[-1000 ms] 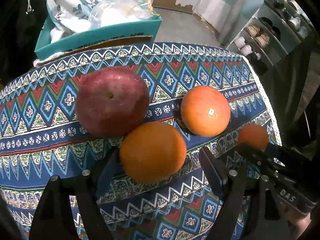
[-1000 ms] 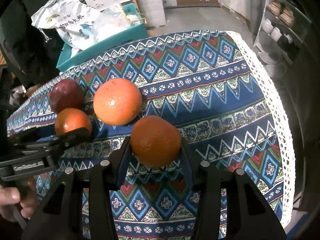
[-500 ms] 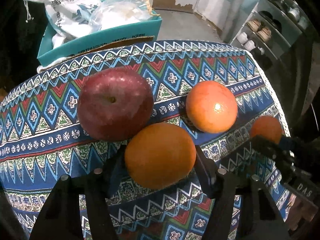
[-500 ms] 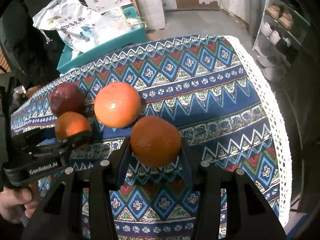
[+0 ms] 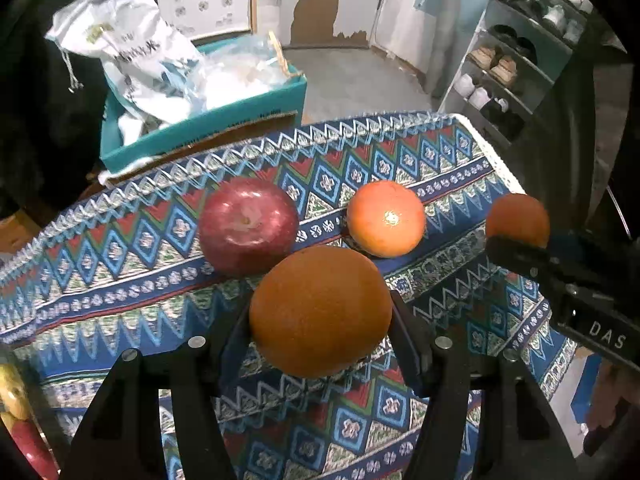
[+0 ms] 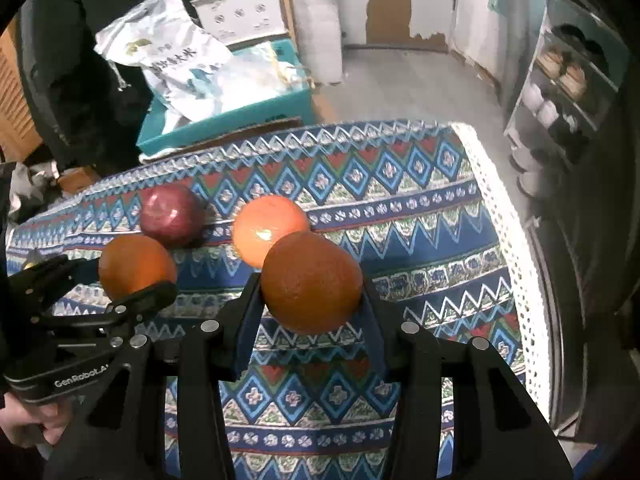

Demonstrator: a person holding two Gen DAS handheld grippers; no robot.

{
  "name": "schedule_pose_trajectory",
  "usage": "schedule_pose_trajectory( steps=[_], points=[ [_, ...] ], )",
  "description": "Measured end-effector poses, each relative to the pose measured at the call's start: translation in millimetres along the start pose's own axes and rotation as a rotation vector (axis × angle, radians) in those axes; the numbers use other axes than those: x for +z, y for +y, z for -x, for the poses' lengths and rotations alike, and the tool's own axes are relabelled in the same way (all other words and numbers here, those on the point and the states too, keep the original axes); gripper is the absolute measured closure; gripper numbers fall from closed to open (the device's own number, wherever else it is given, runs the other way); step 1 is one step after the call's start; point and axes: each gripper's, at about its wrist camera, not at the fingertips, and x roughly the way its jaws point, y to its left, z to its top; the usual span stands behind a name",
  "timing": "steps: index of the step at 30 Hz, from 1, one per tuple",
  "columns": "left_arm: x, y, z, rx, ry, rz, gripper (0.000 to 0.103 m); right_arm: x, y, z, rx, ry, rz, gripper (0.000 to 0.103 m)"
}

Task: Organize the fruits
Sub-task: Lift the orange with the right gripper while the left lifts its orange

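Behind the far edge of the table, a teal cardboard box (image 5: 256, 110) stood open, and it was stuffed: a white printed sack (image 5: 132, 52) leaned up out of its left end, and a clear plastic bag (image 5: 240, 74) of something pale filled the rest. What the sack held could not be told. To the right, past the table's far right corner, a grey shelf rack (image 5: 516, 52) carried pairs of shoes on its tiers.

The table itself wore a blue patterned cloth (image 5: 120, 248) with a white lace border. Near the far edge a red apple (image 5: 248, 226) rested on the cloth, and to its right, a little apart, lay a pale orange fruit (image 5: 386, 218).

The left gripper (image 5: 320, 320) had its jaws pressed against both sides of an orange (image 5: 320, 308); the fruit sat between them in front of the apple, and it appeared clear of the cloth. The right gripper (image 6: 312, 296) pinched a darker orange (image 6: 312, 282) in the same way, toward the table's right edge, with the pale fruit just behind it. In the right wrist view a hand (image 6: 36, 424) gripped the left tool's handle at the lower left. At the near left edge of the left wrist view a sliver of yellow and red fruit (image 5: 14, 400) showed, too cut off to tell what carried it.
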Motion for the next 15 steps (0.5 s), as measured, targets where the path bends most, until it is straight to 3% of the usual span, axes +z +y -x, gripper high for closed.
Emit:
schedule_pose_trajectory(
  steps=[15],
  points=[
    [-6.0,17.9,81.6,0.036,-0.110,-0.051,0.038,11.6,35.0,64.6,0.010,-0.073,0.077,0.058]
  ],
)
